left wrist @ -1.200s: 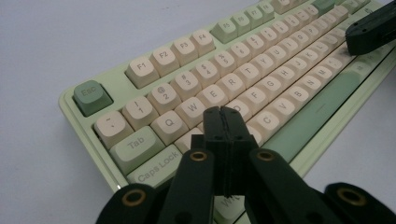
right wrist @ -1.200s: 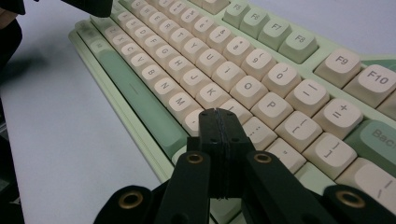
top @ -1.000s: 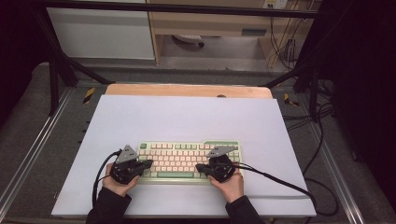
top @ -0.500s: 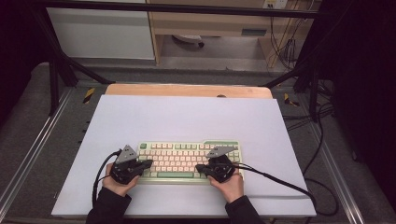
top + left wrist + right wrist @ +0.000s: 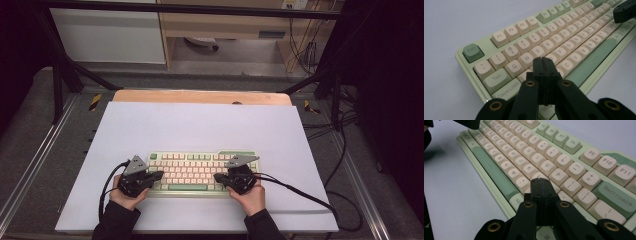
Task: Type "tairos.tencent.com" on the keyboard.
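A pale green keyboard [image 5: 197, 172] with cream keys lies on the white table sheet [image 5: 200, 125], near the front edge. My left gripper [image 5: 159, 175] is shut, its tips over the keyboard's left end, above the home-row keys beside Caps Lock [image 5: 543, 60]. My right gripper [image 5: 218, 177] is shut too, its tips over the right half, close to the keys below P [image 5: 541, 180]. Nothing sits between either pair of jaws. From these views I cannot tell whether the tips touch a key. The keyboard [image 5: 564, 42] and keyboard [image 5: 544, 157] spread out ahead of each gripper.
A wooden table edge [image 5: 200, 96] shows beyond the sheet. Black cables [image 5: 300, 192] trail from the right gripper across the sheet to the right. Metal frame rails [image 5: 30, 165] run along both sides. Bare sheet lies behind the keyboard.
The right gripper has edged slightly left over the keys. The left gripper and the keyboard have stayed put.
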The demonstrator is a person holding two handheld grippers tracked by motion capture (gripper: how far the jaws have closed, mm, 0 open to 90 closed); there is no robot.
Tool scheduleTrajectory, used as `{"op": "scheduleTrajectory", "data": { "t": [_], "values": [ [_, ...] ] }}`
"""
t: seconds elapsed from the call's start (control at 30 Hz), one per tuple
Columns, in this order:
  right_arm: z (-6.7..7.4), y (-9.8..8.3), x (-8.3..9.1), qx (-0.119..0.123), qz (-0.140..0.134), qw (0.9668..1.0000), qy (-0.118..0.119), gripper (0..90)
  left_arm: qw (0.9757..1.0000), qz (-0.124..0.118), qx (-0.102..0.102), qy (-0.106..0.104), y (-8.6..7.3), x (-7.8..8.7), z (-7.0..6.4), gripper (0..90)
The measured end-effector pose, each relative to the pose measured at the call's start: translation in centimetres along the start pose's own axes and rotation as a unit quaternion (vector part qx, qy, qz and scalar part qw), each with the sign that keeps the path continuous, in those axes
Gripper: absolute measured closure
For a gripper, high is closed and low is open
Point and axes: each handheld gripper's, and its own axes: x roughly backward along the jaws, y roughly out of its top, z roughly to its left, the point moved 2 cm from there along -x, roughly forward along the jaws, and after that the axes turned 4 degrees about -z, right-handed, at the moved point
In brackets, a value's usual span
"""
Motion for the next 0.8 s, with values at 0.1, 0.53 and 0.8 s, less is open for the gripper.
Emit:
{"op": "scheduleTrajectory", "data": {
  "t": [0.1,0.53,0.8],
  "values": [
    [-0.2,-0.1,0.2,-0.003,-0.002,1.0000,-0.002,90.0,1.0000,-0.001,-0.001,0.000,0.0,0.0,0.0,90.0],
    [-0.6,-0.3,0.6,-0.007,-0.003,1.0000,-0.005,90.0,0.9999,0.002,-0.009,-0.011,0.4,-0.8,-1.0,90.0],
    [-0.6,-0.3,0.6,-0.008,-0.002,1.0000,-0.003,90.0,0.9996,0.008,-0.017,-0.019,0.6,-1.6,-1.9,90.0]
  ]
}}
